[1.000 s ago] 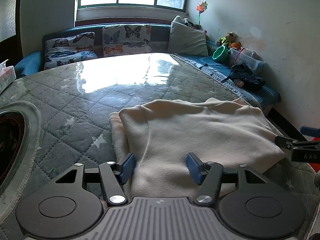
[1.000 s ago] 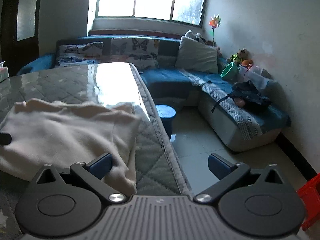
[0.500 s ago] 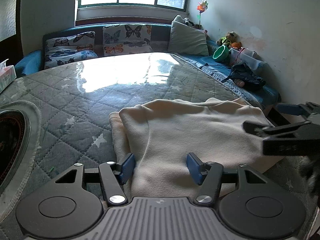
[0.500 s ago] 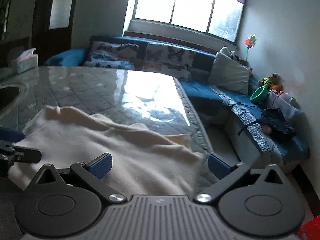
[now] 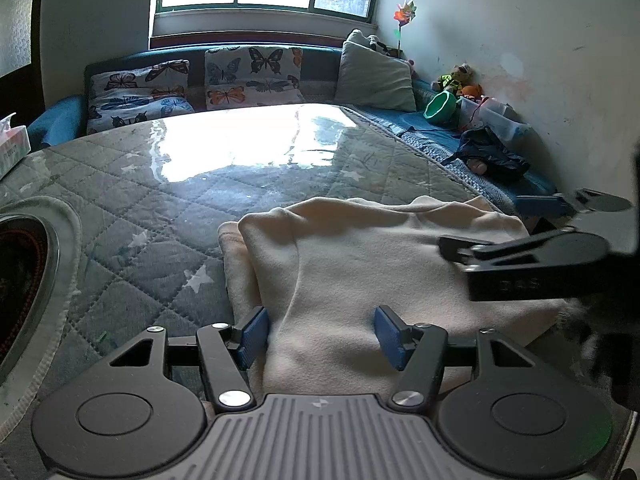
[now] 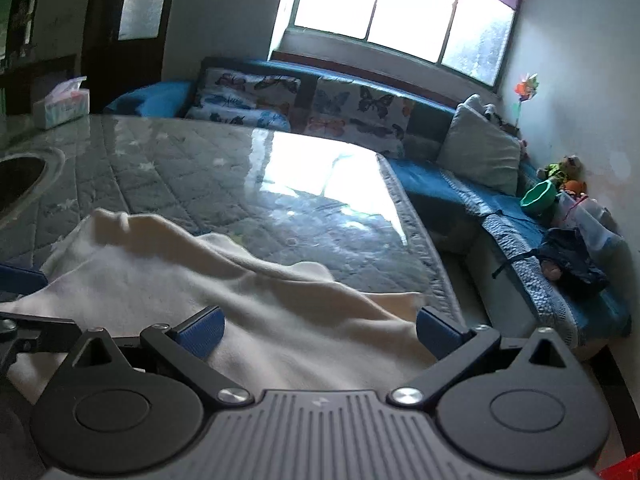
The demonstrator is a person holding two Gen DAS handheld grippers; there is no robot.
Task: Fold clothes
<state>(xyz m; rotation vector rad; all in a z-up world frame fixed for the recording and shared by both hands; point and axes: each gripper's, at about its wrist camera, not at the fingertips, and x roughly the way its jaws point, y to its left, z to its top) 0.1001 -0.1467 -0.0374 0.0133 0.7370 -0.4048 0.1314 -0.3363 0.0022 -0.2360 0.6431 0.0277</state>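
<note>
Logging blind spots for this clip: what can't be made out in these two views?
- Cream garment: near edge hidden behind left gripper in the left wrist view.
- Its type: folds conceal it.
- Right gripper: contact with cloth unclear.
- Tissue box: cut by frame edge.

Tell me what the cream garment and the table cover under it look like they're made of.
Cream garment: seemingly a soft fleece or brushed knit, matte; it has a fuzzy surface and lies in thick, rounded folds. Table cover: quilted grey fabric with stitched diamonds and pale stars, apparently under a clear glossy sheet, plastic or glass, since the window glare reflects sharply off it. Which of the two I cannot tell.
</note>
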